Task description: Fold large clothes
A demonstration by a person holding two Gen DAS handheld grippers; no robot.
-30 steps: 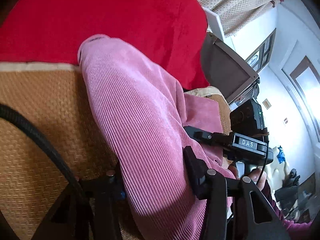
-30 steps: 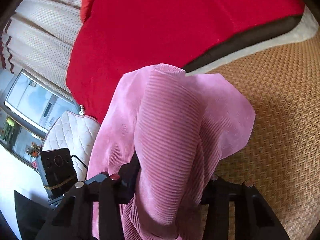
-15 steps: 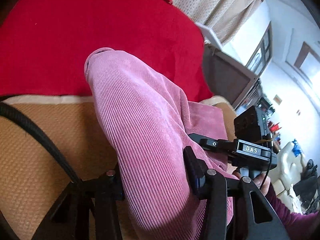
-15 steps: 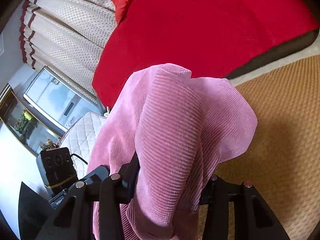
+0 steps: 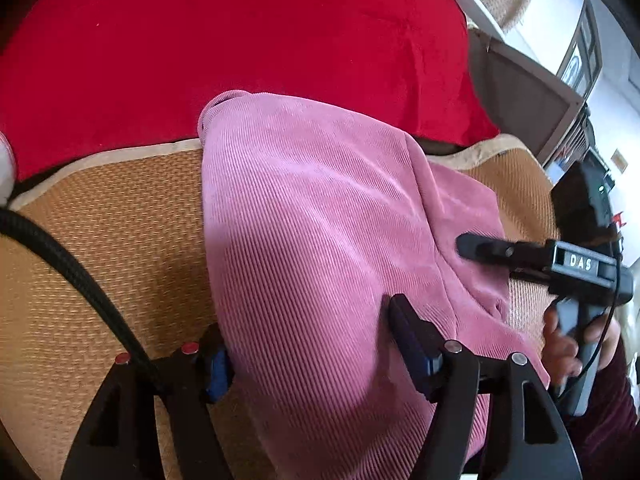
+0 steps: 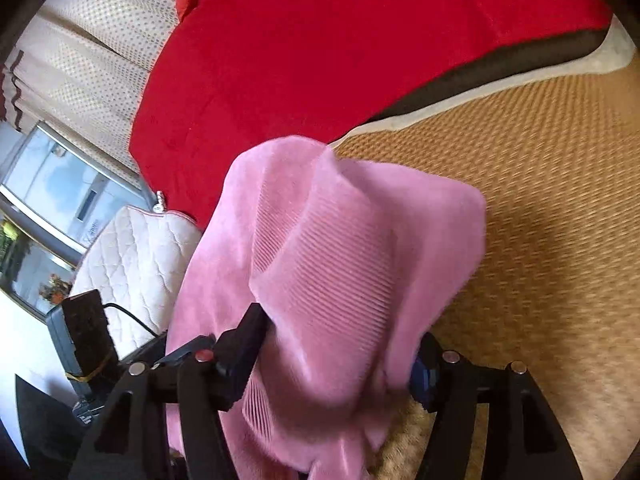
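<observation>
Pink corduroy garment point(image 5: 320, 240) is being clamped by left gripper point(image 5: 308, 344) & right gripper point(image 6: 340, 344), kept above woven mat point(image 5: 100, 260), probably so the fold is laid evenly.

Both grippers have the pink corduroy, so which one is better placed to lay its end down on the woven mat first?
Probably the left gripper: its bunch of pink corduroy garment hangs over bare woven mat. The right gripper sits beside the mat's left edge.

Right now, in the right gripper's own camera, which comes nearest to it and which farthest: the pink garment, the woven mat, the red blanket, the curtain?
1. Pink garment: pinched in the right gripper.
2. Woven mat: below, to the right.
3. Red blanket: beyond the mat's edge.
4. Curtain: far upper left.
</observation>
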